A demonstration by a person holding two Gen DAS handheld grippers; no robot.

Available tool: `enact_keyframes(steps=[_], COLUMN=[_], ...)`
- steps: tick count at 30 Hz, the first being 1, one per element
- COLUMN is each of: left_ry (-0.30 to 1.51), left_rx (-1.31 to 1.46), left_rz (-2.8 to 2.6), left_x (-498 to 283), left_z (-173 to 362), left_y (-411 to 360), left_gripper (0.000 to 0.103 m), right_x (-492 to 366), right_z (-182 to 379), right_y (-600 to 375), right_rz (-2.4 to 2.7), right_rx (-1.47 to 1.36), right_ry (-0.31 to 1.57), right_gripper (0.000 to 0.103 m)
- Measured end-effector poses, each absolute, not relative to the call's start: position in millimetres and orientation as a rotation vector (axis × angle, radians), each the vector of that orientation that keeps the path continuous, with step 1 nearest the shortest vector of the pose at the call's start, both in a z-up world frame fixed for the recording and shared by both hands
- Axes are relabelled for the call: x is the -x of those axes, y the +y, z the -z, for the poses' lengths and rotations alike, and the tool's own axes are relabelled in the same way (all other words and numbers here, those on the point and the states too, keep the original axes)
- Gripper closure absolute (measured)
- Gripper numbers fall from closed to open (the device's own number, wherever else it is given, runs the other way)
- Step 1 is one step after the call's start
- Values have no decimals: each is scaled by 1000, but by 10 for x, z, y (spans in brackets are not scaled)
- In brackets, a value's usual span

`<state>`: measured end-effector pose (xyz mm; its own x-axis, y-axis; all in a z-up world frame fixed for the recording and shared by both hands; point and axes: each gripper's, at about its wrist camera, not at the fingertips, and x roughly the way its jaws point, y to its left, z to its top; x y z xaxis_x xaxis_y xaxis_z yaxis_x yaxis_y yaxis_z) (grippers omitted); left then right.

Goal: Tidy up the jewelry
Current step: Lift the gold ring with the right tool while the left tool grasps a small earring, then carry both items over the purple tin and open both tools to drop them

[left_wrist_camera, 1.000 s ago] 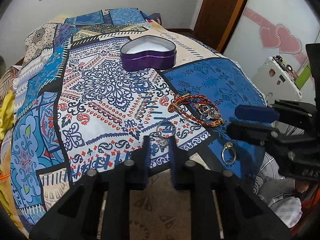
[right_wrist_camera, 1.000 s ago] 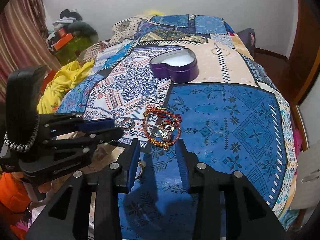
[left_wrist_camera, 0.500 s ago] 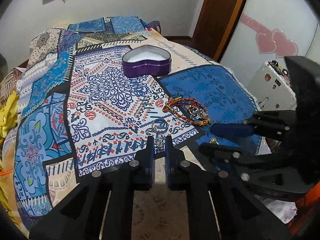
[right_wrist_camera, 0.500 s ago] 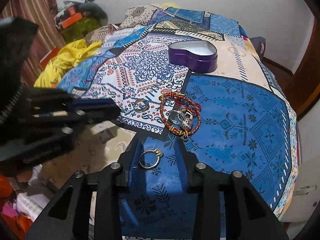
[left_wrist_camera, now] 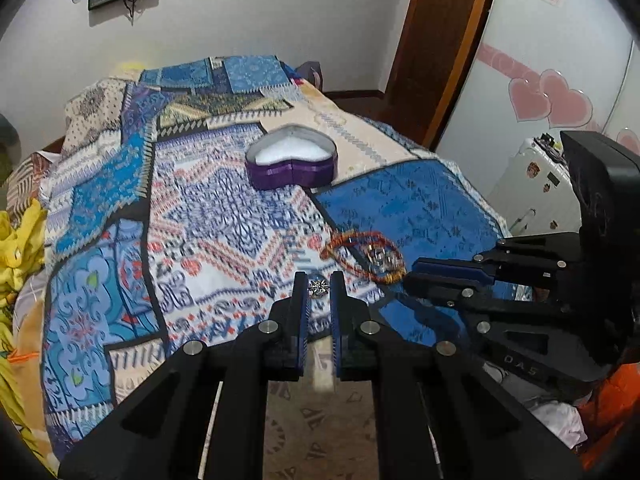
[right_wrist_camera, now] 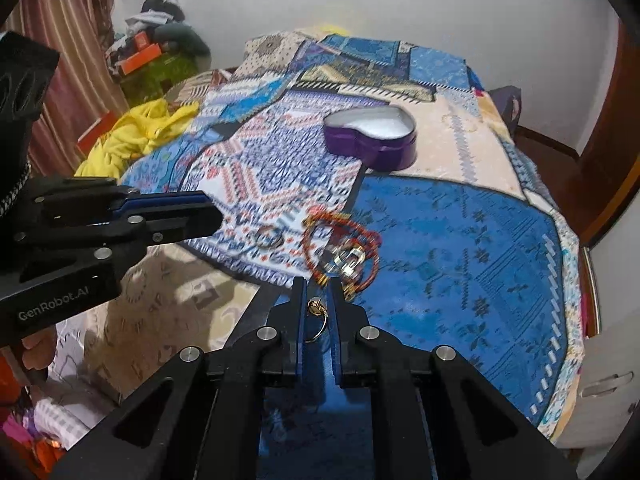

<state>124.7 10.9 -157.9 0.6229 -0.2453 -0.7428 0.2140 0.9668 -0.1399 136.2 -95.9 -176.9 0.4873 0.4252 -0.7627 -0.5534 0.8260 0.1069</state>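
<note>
My left gripper (left_wrist_camera: 319,286) is shut on a small silver star-shaped piece of jewelry (left_wrist_camera: 319,287), held above the patterned bedspread. My right gripper (right_wrist_camera: 318,304) is shut on a gold ring (right_wrist_camera: 318,314), lifted off the blue patch of the spread. A tangle of red and orange bracelets (right_wrist_camera: 340,246) lies just beyond the right gripper; it also shows in the left wrist view (left_wrist_camera: 364,256). A silver ring (right_wrist_camera: 270,238) lies left of the bracelets. The open purple heart-shaped box (left_wrist_camera: 292,162) with a white lining stands farther back on the bed, also in the right wrist view (right_wrist_camera: 370,136).
The bed (right_wrist_camera: 460,240) has a patchwork blue spread. Yellow cloth (right_wrist_camera: 136,136) lies at the bed's left edge. A white suitcase (left_wrist_camera: 536,184) and a wooden door (left_wrist_camera: 436,48) are on the right side. A beige rug (right_wrist_camera: 160,300) covers the floor.
Both grippers have closed and risen: the left now holds the silver star piece, the right now holds the gold ring that lay on the blue patch between its open fingers.
</note>
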Motion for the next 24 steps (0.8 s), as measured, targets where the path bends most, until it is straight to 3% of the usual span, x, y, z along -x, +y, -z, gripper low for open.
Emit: enact_keyframes(steps=[24], left_ry=[675], left_rx=[-2], left_rz=[206], left_x=[-1915], left_z=[983], left_y=[189], left_gripper=[94], right_x=[-2068], right_z=[981], right_y=[-1143], right_rz=[-530], right_rx=[18], right_ry=[629], right_gripper=[94])
